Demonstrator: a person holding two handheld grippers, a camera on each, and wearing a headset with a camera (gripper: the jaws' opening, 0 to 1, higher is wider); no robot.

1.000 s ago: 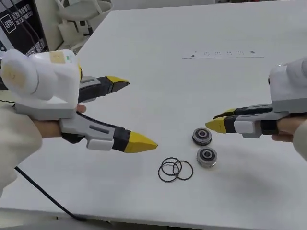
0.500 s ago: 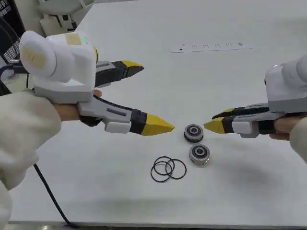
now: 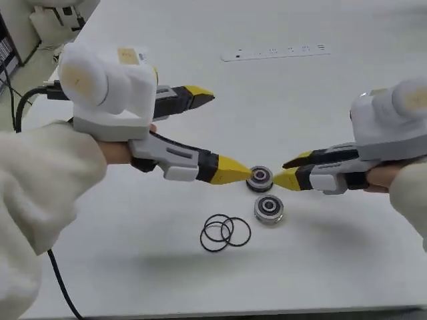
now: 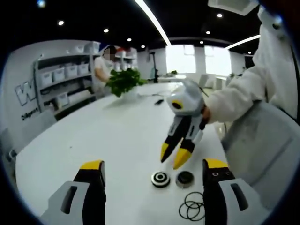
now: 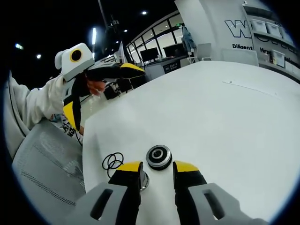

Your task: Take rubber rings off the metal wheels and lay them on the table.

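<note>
Rubber rings (image 3: 225, 232), three thin black loops overlapping one another, lie loose on the white table (image 3: 320, 93) in the lower middle of the head view. Just to their upper right two metal wheels lie flat: the nearer wheel (image 3: 269, 208) close beside the rings, the farther wheel (image 3: 259, 178) above it near the frame's centre. The left tongs (image 3: 231, 136) reach in from the left with jaws spread wide, the lower yellow tip meeting the farther wheel's left edge in the picture; whether it touches cannot be told. The right tongs (image 3: 279, 173) come in from the right, jaws a narrow gap apart and holding nothing, tips just beside that wheel's right edge.
</note>
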